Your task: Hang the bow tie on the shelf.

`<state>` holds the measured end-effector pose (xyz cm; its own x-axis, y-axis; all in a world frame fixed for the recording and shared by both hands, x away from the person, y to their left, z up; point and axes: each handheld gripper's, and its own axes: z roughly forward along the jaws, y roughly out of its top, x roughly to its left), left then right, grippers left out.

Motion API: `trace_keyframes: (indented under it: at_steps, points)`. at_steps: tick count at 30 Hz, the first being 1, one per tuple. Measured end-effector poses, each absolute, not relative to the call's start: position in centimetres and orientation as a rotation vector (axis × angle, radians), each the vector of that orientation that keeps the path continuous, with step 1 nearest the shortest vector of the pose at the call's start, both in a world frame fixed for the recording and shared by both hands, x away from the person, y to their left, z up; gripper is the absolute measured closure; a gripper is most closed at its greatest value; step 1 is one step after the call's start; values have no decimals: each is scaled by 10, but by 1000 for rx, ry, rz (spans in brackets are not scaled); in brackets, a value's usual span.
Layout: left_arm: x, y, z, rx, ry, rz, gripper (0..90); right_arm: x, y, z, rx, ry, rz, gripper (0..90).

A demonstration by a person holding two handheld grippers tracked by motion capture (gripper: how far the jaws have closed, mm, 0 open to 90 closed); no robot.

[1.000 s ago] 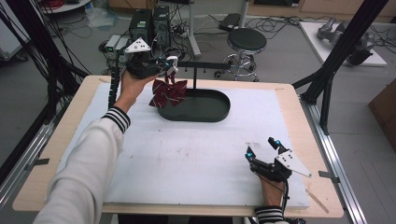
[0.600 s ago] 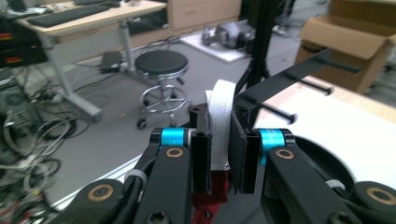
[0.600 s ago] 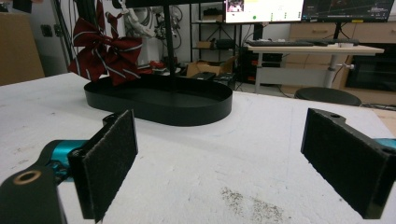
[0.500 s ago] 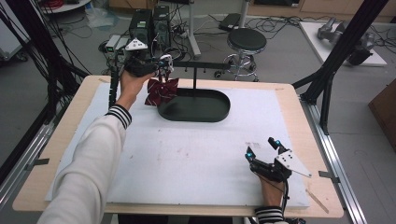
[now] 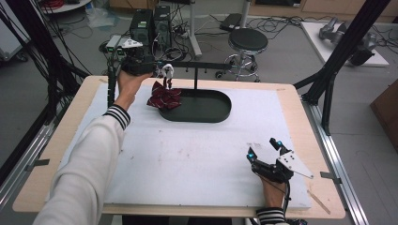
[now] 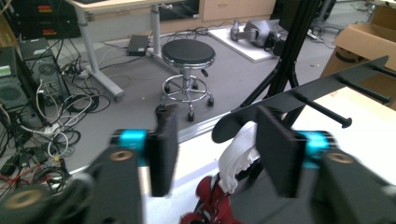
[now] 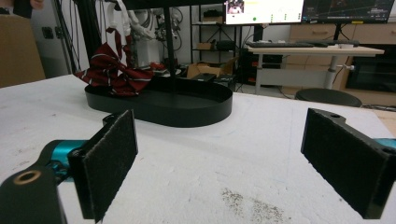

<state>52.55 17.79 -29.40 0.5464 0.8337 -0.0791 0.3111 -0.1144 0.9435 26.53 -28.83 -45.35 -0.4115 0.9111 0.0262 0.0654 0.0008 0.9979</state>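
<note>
Fingers [image 6: 164,154] of left gripper [image 5: 165,75]: spread apart, holding nothing, at the rack arm [image 6: 303,95]. White strap [image 6: 236,161] hangs between them; red striped bow tie [image 5: 164,97] below, draped over the black tray's [image 5: 211,115] left rim. Right gripper [image 5: 264,151]: fingers apart, empty, resting on the table [image 5: 187,159], well apart from the tie.

Bow tie [image 5: 164,98]: dark red, thin pale stripes
Oval tray [image 5: 213,112]: black
Table mat [image 5: 197,159]: white
Sleeve cuff [image 5: 117,116]: black-white stripes

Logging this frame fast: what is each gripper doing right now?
Left gripper: open, holding nothing, by the dark red striped bow.
Right gripper: open, empty.
</note>
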Motion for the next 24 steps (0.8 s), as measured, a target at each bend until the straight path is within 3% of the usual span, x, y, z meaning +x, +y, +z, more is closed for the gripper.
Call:
trace_keyframes:
  at_steps: [1,2,4,6,13,24]
  points:
    - [525,180,-294,1667,959,585,433,265,-288,-453,1035,1561,1495,99]
    - [523,183,-294,1652,947,582,320,265,-288,-453,1035,1565,1494,98]
    - [515,190,-294,1630,903,599,286,265,-288,-453,1030,1566,1493,98]
    - [504,198,-296,1619,864,596,180,265,-288,-453,1030,1566,1496,98]
    - [457,226,-311,1581,756,584,162,265,-288,-453,1025,1564,1491,99]
    - [340,277,-371,1518,672,618,162,265,-287,-453,1023,1562,1484,98]
